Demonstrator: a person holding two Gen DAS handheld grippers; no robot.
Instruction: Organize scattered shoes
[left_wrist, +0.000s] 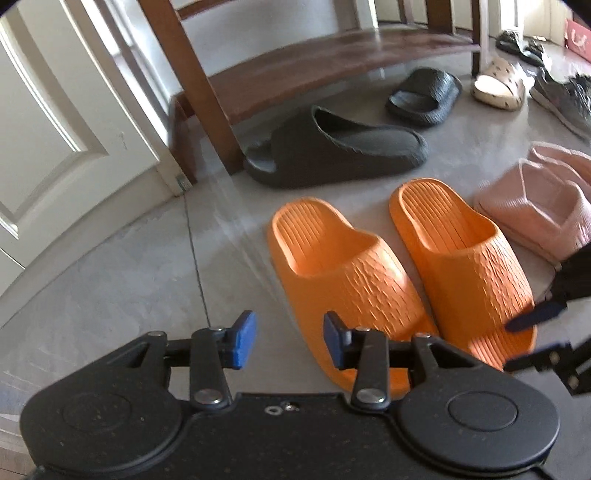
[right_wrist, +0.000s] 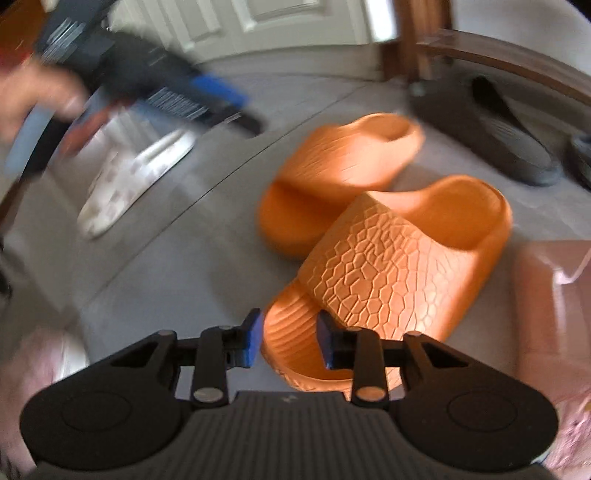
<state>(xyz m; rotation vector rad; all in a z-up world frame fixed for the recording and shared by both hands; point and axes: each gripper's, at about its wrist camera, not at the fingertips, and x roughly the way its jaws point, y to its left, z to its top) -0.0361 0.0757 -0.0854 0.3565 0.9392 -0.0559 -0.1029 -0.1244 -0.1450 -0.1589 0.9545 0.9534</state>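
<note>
Your left gripper (left_wrist: 290, 339): jaws partly apart, nothing between the pads, bare floor (left_wrist: 122, 288) under them.

Your right gripper (right_wrist: 290, 339): jaws partly apart astride the toe rim of the near orange slide (right_wrist: 399, 273); the view is blurred, so you cannot tell whether the pads press on it.

Orange slides: a pair, side by side on the floor and touching at the toes; the second slide (left_wrist: 332, 273) lies just beside the first.

Around them:
- pink slipper (left_wrist: 543, 206), tight against the pair's right side;
- grey slide (left_wrist: 332, 147) beyond the pair, by the bench (left_wrist: 332, 62) leg;
- black slide (left_wrist: 424, 96) and cream slide (left_wrist: 498, 88) further back;
- white door (left_wrist: 55, 129) at left;
- pale patterned slide (right_wrist: 125, 184) apart on the pair's other side.
</note>
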